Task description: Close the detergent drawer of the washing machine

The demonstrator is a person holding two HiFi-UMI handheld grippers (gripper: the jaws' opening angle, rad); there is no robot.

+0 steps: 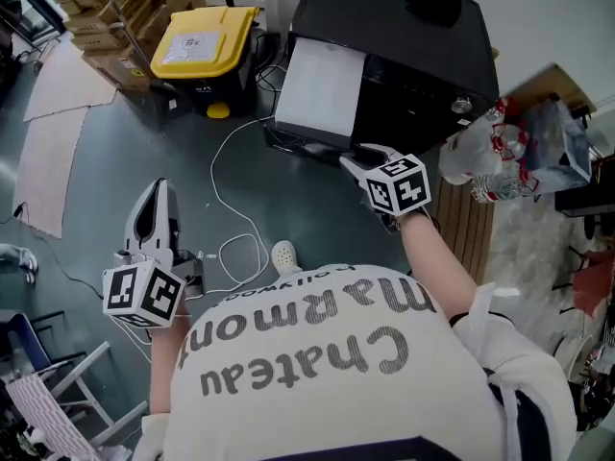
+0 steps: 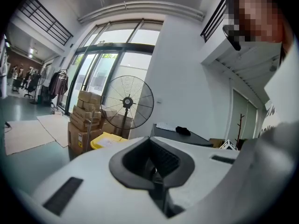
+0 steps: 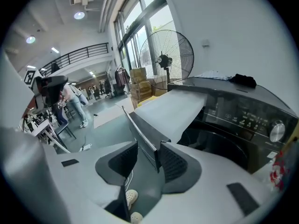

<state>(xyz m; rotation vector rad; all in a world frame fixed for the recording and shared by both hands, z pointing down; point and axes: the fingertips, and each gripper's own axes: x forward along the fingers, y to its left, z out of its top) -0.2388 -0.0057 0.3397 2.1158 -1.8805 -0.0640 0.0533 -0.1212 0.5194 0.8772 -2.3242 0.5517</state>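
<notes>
The black washing machine (image 1: 404,46) stands ahead with its wide white detergent drawer (image 1: 319,86) pulled out toward me. My right gripper (image 1: 357,157) is at the drawer's front right corner. In the right gripper view the drawer (image 3: 173,108) reaches out from the machine (image 3: 243,120), and its thin front panel (image 3: 142,136) stands between the spread jaws of my right gripper (image 3: 147,160), which is open. My left gripper (image 1: 154,209) hangs low at the left over the floor, far from the machine. Its jaws (image 2: 156,171) meet with nothing between them.
A yellow-lidded bin (image 1: 204,41) and stacked cardboard boxes (image 1: 101,12) sit left of the machine. A white cable (image 1: 235,219) loops over the floor by my shoe (image 1: 284,255). Plastic bottles (image 1: 480,161) lie at the right. A standing fan (image 2: 127,101) is behind the boxes.
</notes>
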